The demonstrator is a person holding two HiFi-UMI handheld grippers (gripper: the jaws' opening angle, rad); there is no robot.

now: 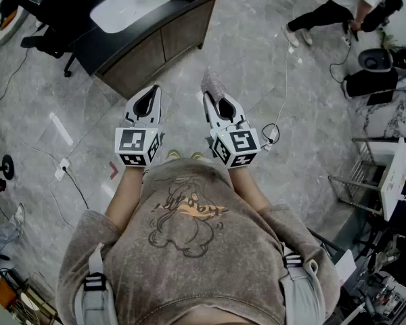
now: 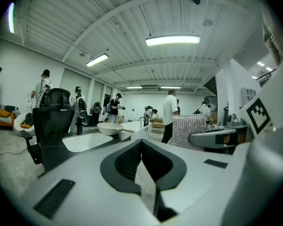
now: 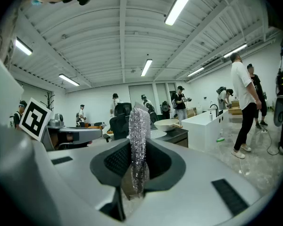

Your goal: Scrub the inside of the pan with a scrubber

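Scrubber pinched in right gripper, pan not yet reached

Right gripper [image 1: 216, 103] is clamped on a glittery silver scrubber [image 1: 213, 83], most of which sticks out past the tips. Left gripper [image 1: 149, 97] is pressed together with nothing in it. The pale pan [image 2: 109, 128] sits well ahead on the dark worktop [image 1: 98, 39], beside the white sink [image 2: 84, 141]. The scrubber looks light, soft and squashy, so it needs a firm pinch. The pan is probably stiff and may slide, so steady it by its wooden handle.
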